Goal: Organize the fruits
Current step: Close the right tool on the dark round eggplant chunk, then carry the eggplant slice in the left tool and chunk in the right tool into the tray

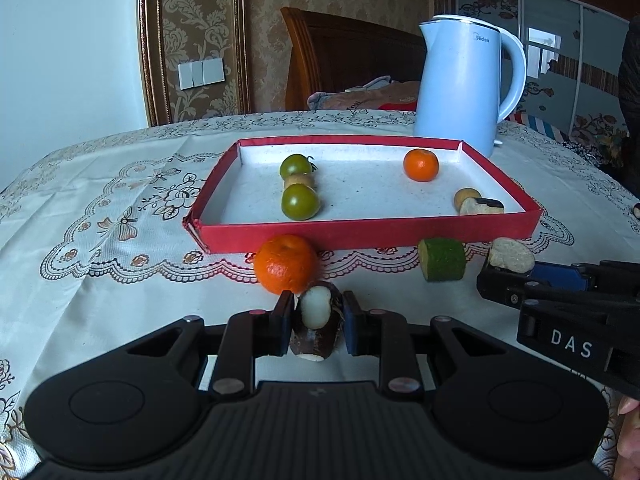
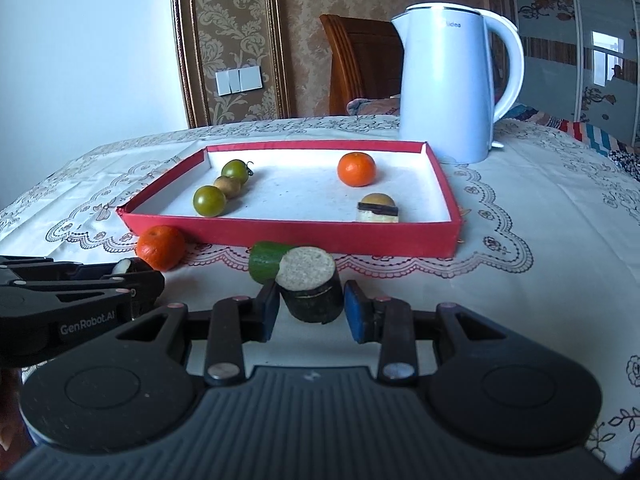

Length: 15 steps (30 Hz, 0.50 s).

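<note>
The tabletop (image 2: 540,208) is covered by a white cloth with a lace flower pattern. On it stand a shallow red tray (image 2: 304,236) and, just behind the tray's far right corner, a pale blue kettle (image 2: 448,80). In front of the tray lie an orange (image 1: 286,263), touching the tray's near wall, and a green piece of cucumber (image 1: 442,259) near it.

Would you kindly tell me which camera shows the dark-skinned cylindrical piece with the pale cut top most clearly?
The right wrist view: the dark-skinned cylindrical piece sits centred between the right gripper pads, pale cut top and dark side visible. The left wrist view shows mainly its pale face at the edge, its lower part hidden by that gripper.
</note>
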Each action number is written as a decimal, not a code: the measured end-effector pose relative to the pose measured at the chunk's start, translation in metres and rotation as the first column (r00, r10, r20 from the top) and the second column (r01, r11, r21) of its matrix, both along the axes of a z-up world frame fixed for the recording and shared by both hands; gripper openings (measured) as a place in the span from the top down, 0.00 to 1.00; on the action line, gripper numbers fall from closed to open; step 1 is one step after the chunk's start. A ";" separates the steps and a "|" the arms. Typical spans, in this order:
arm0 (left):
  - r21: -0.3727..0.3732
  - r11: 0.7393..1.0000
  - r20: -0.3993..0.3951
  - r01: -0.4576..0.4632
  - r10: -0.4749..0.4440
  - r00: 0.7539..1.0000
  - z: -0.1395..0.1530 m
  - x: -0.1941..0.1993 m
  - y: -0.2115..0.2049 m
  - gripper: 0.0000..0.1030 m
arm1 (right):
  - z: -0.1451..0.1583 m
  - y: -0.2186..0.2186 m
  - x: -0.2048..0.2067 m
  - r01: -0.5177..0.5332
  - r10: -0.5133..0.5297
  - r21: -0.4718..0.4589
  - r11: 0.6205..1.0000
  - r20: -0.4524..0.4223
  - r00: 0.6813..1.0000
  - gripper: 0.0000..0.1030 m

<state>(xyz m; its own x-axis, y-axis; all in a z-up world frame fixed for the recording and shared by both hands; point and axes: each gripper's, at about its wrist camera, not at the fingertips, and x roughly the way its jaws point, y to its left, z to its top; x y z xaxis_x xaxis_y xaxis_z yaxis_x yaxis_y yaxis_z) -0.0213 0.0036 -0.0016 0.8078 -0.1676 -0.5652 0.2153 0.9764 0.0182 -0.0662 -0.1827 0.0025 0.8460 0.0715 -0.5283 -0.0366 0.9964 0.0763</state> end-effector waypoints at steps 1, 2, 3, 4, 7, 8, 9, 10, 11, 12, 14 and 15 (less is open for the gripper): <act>0.006 1.000 0.003 -0.002 0.002 1.000 0.000 0.000 -0.001 0.76 | 0.000 -0.001 0.000 0.004 -0.004 0.003 1.000 0.001 1.000 0.68; 0.008 1.000 0.004 0.000 0.000 1.000 0.000 -0.001 -0.002 0.76 | 0.000 -0.002 0.000 0.008 -0.008 0.006 1.000 0.001 1.000 0.68; 0.006 1.000 0.003 0.002 -0.002 1.000 0.000 -0.001 -0.002 0.76 | 0.000 -0.003 -0.001 0.009 -0.009 0.008 1.000 0.001 1.000 0.68; 0.002 1.000 0.002 0.005 -0.005 1.000 0.001 -0.001 -0.002 0.76 | 0.000 -0.004 -0.001 0.009 -0.009 0.007 1.000 0.002 1.000 0.68; -0.005 1.000 0.007 -0.003 0.003 1.000 0.002 -0.002 -0.002 0.77 | 0.002 -0.007 -0.003 0.021 -0.021 0.012 1.000 0.013 1.000 0.68; -0.005 1.000 0.008 -0.006 0.006 1.000 0.002 -0.002 -0.002 0.77 | 0.002 -0.009 -0.004 0.025 -0.026 0.013 1.000 0.016 1.000 0.68; -0.006 1.000 0.010 -0.006 0.006 1.000 0.002 -0.002 -0.001 0.77 | 0.003 -0.010 -0.005 0.029 -0.029 0.013 0.999 0.020 0.999 0.68; -0.005 1.000 0.012 -0.004 0.004 1.000 0.003 -0.003 -0.001 0.77 | 0.004 -0.011 -0.005 0.032 -0.032 0.012 0.999 0.022 0.999 0.68; -0.007 1.000 0.014 -0.004 0.004 1.000 0.003 -0.003 -0.001 0.77 | 0.004 -0.012 -0.005 0.036 -0.036 0.012 0.999 0.025 0.999 0.68; -0.010 1.000 0.015 -0.005 0.005 1.000 0.004 -0.004 -0.001 0.78 | 0.004 -0.014 -0.005 0.041 -0.041 0.015 0.999 0.026 0.999 0.68; -0.019 1.000 0.017 -0.005 0.005 1.000 0.006 -0.005 0.000 0.78 | 0.004 -0.016 -0.005 0.045 -0.046 0.020 0.999 0.024 0.999 0.68; -0.024 1.000 0.019 -0.002 0.002 1.000 0.007 -0.006 0.000 0.77 | 0.003 -0.016 -0.005 0.047 -0.047 0.020 0.999 0.023 0.999 0.68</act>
<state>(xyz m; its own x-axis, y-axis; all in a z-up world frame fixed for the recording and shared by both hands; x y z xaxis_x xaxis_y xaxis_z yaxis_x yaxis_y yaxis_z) -0.0277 0.0036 0.0054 0.8184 -0.1795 -0.5459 0.2133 0.9770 -0.0015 -0.0711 -0.1991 0.0058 0.8609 0.0416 -0.5071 0.0084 0.9954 0.0958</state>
